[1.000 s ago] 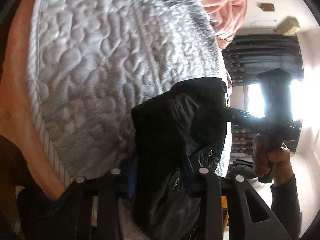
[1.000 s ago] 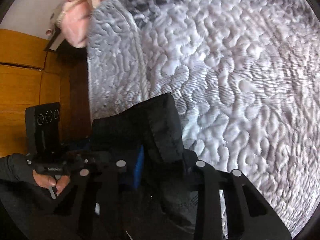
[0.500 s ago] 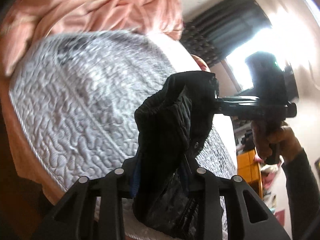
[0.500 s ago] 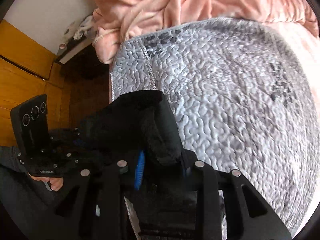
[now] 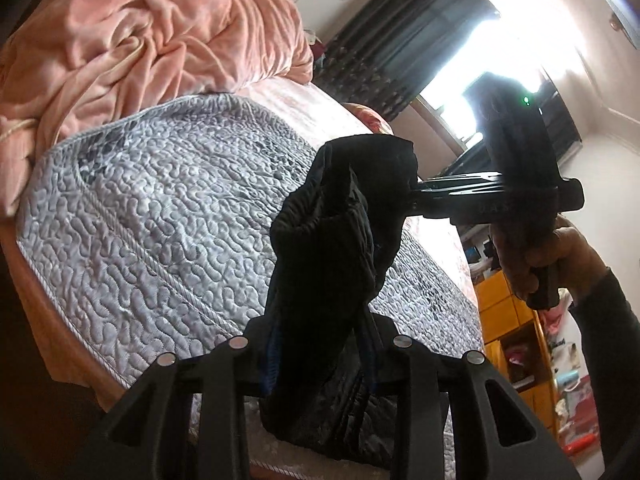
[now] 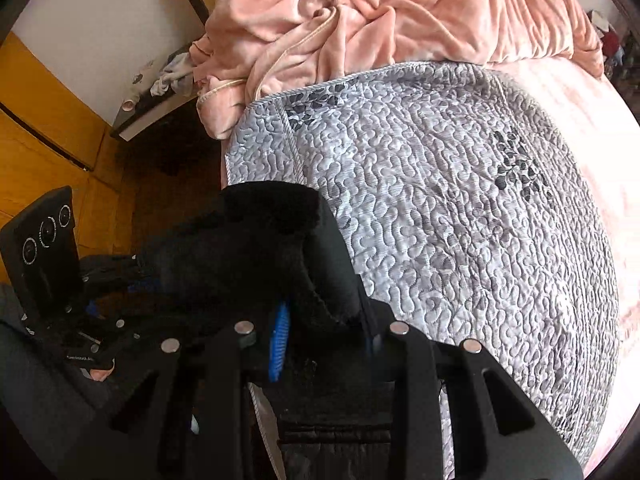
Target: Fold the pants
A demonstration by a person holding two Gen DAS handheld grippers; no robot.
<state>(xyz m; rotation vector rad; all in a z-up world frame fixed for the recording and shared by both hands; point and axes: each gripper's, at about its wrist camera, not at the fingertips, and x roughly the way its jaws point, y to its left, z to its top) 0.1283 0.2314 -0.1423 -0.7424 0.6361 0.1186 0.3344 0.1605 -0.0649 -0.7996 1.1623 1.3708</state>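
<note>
Pants (image 5: 332, 240) clamped btwn both grippers

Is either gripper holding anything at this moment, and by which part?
Both hold the black pants. The left gripper and right gripper each clamp a bunched section of its thick upper edge; whether that is the waistband cannot be told.

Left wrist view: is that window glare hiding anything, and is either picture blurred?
Left wrist view: the window is blown out white, leaving the right gripper a dark silhouette; black pants show little detail. Right wrist view: evenly lit, quilted bed cover sharp; fisheye bends its edges.
</note>
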